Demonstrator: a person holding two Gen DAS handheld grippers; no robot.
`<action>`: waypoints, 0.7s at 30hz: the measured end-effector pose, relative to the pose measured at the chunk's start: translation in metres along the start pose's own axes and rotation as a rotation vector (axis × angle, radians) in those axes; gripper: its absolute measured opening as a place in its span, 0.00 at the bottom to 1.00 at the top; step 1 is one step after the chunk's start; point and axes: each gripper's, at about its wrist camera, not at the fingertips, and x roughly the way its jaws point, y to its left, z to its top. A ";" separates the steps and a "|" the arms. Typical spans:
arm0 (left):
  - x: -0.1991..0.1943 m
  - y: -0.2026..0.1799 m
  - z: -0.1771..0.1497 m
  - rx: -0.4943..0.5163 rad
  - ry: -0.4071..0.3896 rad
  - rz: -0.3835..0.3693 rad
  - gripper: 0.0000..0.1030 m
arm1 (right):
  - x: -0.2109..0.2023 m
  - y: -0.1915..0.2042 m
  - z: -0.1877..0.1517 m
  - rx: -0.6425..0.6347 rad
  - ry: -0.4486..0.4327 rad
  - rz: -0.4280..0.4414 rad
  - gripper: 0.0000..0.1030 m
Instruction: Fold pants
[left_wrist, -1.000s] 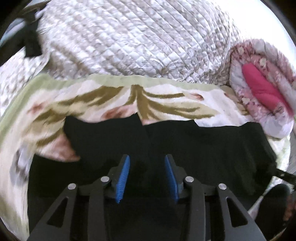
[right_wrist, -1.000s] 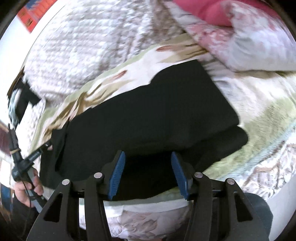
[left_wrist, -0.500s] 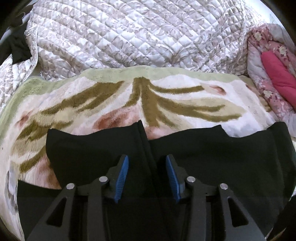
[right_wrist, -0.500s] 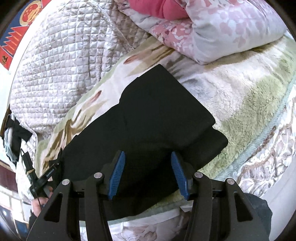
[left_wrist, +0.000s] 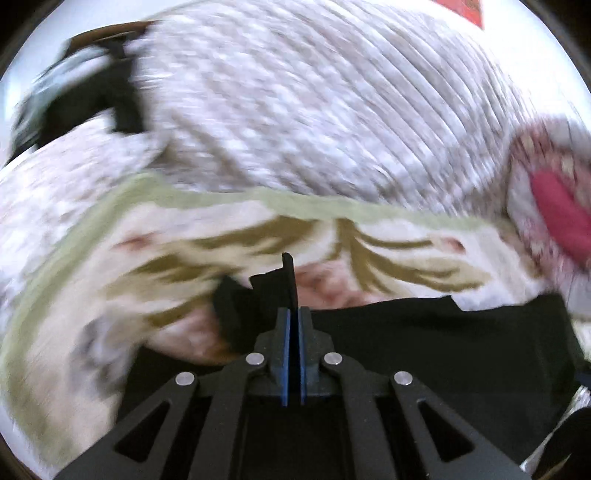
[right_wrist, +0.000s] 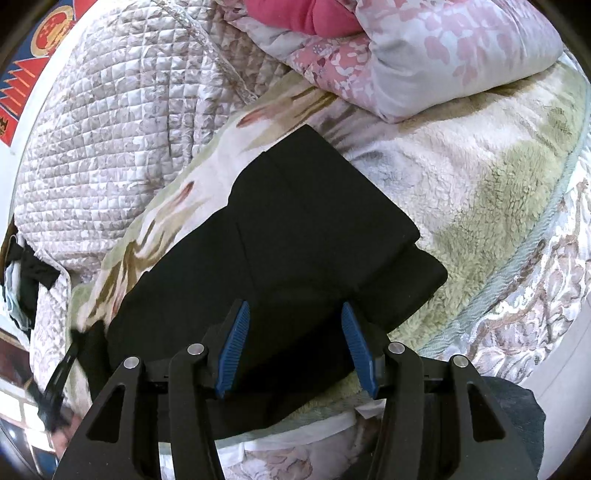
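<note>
done: black pants (right_wrist: 295, 236) already doubled flat on bed blanket (right_wrist: 480, 177) | now: left gripper (left_wrist: 291, 321) jaws clenched on pants edge, right gripper (right_wrist: 295, 347) jaws released above cloth | left: probably another fold, then smoothing

The left gripper (left_wrist: 292, 321) is pinching a fold of the black pants (left_wrist: 424, 343), its blue pads pressed together with a strip of cloth sticking up between them. The pants are lying on a leaf-patterned blanket (left_wrist: 207, 254), and a blurred quilted bedspread (left_wrist: 314, 110) is filling the background.

Black pants (right_wrist: 317, 236), seemingly part-folded, on bed
</note>
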 end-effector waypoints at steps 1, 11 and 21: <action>-0.010 0.015 -0.005 -0.035 -0.001 0.014 0.05 | 0.000 0.001 0.000 -0.005 0.000 -0.003 0.51; -0.016 0.085 -0.064 -0.312 0.139 0.020 0.05 | -0.001 -0.004 0.001 0.036 -0.007 0.023 0.51; 0.002 0.091 -0.074 -0.409 0.190 -0.036 0.10 | 0.001 -0.006 0.002 0.049 -0.024 0.030 0.51</action>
